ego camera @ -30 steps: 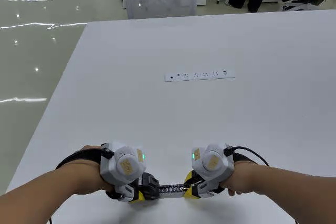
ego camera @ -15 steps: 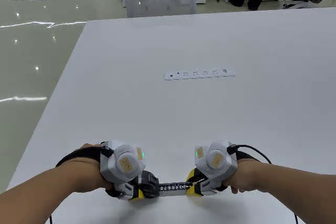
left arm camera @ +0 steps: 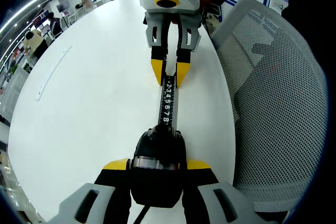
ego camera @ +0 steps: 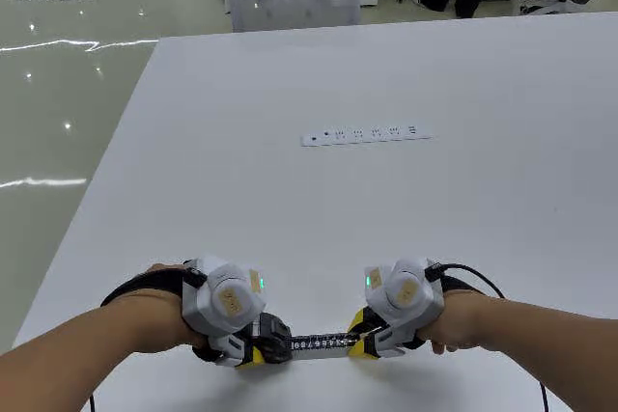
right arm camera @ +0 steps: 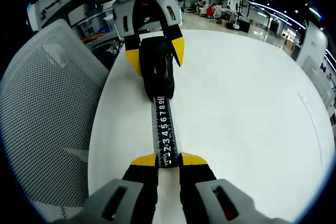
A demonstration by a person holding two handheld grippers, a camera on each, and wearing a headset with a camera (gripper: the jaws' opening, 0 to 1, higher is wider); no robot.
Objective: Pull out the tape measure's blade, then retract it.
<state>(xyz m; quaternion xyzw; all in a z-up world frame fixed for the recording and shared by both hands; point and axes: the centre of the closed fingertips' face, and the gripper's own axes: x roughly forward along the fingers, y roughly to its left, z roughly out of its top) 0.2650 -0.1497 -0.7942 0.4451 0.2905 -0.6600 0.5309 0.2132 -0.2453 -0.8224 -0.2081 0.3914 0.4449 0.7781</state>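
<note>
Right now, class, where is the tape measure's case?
In the head view the case sits near the table's front edge, clamped in the left gripper, its blade running across to the right gripper.

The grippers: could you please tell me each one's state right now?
Left gripper: shut on the tape measure case.
Right gripper: shut on the blade.

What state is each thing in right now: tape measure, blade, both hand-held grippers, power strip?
tape measure case: clamped between jaws at the table's near edge
blade: partly pulled out, straight
left hand-held gripper: shut on the case
right hand-held gripper: shut on the blade's end
power strip: lying flat, nothing plugged in
</note>
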